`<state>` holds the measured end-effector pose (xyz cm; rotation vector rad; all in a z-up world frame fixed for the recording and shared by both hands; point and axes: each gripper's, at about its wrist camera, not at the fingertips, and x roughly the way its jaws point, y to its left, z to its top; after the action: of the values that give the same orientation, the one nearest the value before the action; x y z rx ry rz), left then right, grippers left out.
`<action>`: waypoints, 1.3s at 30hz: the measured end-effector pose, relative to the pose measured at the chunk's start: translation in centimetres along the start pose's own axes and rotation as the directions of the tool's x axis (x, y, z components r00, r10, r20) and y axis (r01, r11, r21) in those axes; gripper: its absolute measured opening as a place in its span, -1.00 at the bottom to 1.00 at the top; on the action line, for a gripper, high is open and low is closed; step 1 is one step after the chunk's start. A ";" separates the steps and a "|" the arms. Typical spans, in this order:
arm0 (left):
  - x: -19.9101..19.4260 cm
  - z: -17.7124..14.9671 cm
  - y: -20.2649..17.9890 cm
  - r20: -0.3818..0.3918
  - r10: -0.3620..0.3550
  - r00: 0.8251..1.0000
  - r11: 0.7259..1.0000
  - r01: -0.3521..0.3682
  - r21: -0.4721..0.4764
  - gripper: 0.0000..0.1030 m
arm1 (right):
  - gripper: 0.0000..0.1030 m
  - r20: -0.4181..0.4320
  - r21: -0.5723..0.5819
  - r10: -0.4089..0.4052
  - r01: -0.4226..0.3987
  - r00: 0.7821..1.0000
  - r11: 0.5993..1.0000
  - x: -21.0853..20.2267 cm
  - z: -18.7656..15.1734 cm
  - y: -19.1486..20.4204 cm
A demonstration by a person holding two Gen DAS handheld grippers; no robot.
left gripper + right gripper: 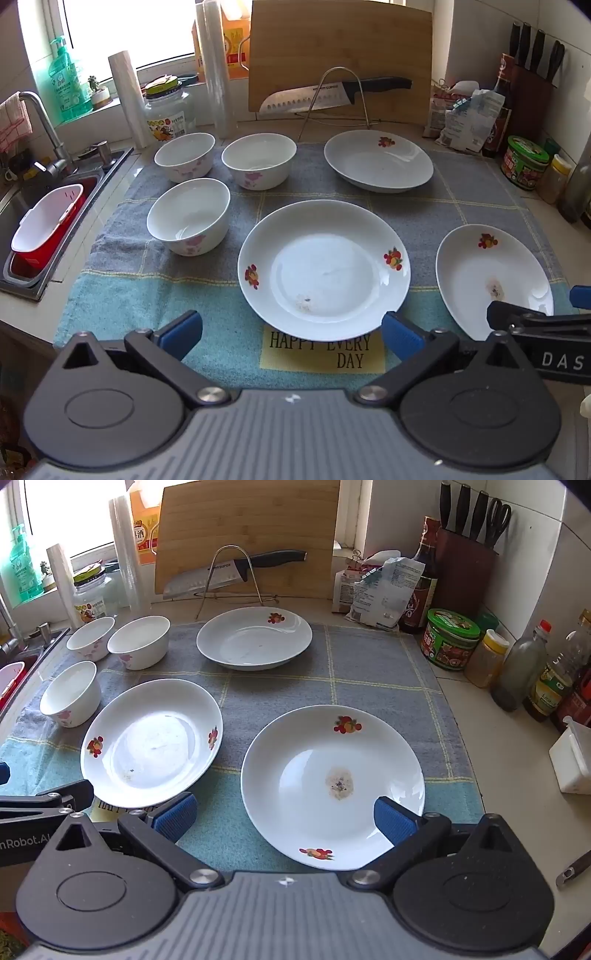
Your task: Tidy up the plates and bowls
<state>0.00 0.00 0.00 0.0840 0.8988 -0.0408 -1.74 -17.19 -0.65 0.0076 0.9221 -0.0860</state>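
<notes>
Right wrist: right gripper (284, 816) fingers spread wide above stained plate (332, 786).

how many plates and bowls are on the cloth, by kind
plates: 3 (near right, near left, far)
bowls: 3 (near, far left, far right)
total: 6

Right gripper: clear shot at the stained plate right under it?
Probably yes. The right gripper is open, the stained plate lies just ahead with one pad already over its rim, and nothing sits on it.
</notes>
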 end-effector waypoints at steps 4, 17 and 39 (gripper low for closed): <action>-0.2 -0.1 0.0 0.011 -0.003 1.000 1.000 0.003 0.007 0.99 | 1.00 0.004 0.007 0.007 -0.007 1.000 1.000 0.0 -0.1 0.1; -0.8 -0.2 0.2 0.003 -0.031 1.000 0.999 0.031 -0.013 0.99 | 1.00 0.009 0.009 -0.013 0.013 1.000 1.000 -0.8 -0.3 -0.2; -1.0 -0.5 0.2 0.002 -0.032 0.999 0.999 0.032 -0.016 0.99 | 1.00 0.017 0.013 -0.013 0.013 1.000 1.000 -1.2 -0.5 -0.4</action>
<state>-1.00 0.22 0.52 0.0546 0.8986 -0.0636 -2.90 -17.46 0.02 0.0130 0.9049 -0.1037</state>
